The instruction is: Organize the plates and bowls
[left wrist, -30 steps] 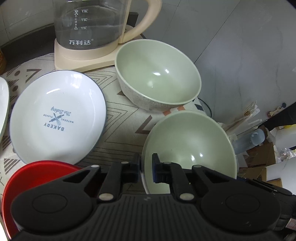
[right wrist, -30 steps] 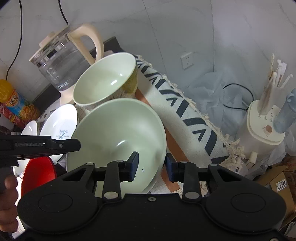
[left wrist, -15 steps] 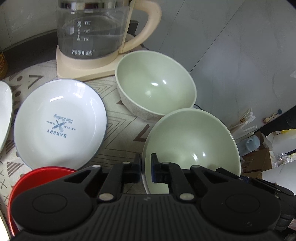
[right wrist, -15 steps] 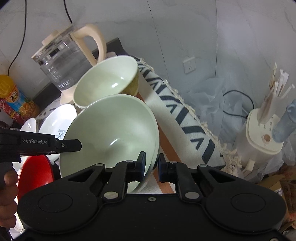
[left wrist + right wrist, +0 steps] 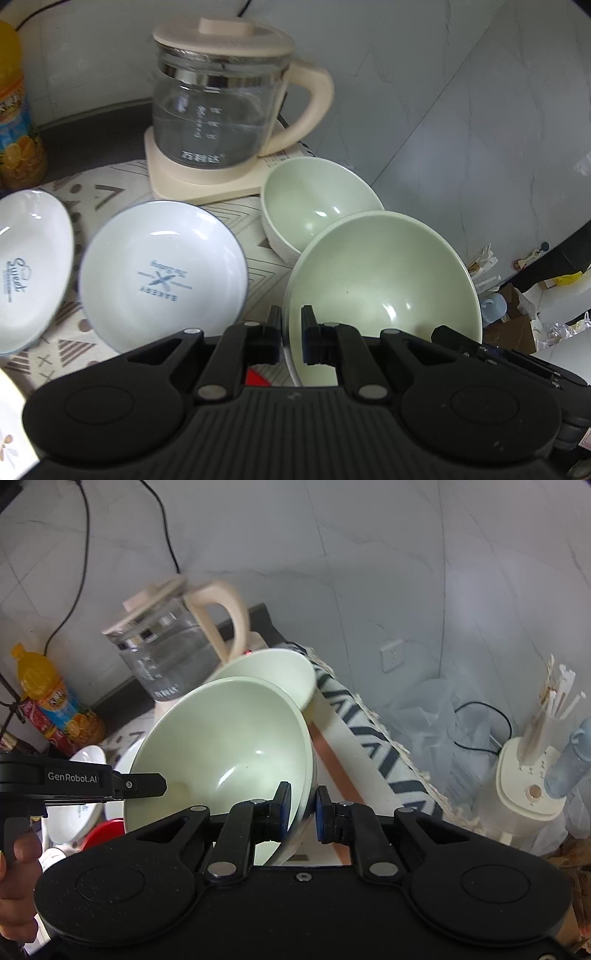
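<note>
Both tools pinch opposite rims of the green bowl [image 5: 384, 280], tilted near the second bowl [image 5: 317, 206].

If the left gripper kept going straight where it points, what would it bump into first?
The left gripper is already shut on the rim of the big green bowl. Straight ahead, beyond that rim, probably the patterned cloth beside the white bakery plate; depth is unclear.

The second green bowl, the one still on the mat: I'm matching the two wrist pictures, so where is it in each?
Left wrist: the resting green bowl sits right of centre, behind the held green bowl, right of the kettle's base.
Right wrist: the same bowl peeks out above centre, behind the held bowl's rim.
Shared landmark: the glass kettle.
</note>
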Action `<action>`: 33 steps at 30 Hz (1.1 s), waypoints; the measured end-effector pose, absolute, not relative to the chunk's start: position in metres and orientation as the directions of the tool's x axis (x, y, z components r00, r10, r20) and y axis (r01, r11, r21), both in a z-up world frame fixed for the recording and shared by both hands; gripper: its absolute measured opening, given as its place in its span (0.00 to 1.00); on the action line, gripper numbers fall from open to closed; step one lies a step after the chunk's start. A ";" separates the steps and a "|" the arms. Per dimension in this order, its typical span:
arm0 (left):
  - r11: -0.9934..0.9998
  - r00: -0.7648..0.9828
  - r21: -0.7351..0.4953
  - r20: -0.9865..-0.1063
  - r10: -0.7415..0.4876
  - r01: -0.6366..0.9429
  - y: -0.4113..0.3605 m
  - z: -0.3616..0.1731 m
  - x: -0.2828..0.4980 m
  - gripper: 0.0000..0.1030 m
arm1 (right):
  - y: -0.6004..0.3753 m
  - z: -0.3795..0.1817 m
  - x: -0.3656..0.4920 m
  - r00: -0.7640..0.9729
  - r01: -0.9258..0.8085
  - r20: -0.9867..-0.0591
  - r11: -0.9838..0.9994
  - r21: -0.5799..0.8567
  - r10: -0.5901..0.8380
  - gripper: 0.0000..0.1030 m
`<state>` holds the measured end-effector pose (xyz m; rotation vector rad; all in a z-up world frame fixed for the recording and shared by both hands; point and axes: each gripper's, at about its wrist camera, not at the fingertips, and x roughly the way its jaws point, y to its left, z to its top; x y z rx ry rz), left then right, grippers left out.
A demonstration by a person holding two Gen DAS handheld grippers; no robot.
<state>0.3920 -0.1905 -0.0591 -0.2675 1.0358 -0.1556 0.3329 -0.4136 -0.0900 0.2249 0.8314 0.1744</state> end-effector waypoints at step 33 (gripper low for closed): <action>0.957 0.548 -0.285 -0.811 -0.206 -0.061 -0.084 -0.032 0.318 0.08 | -0.306 -0.060 0.276 0.680 -0.132 -0.677 0.956 0.262 0.280 0.13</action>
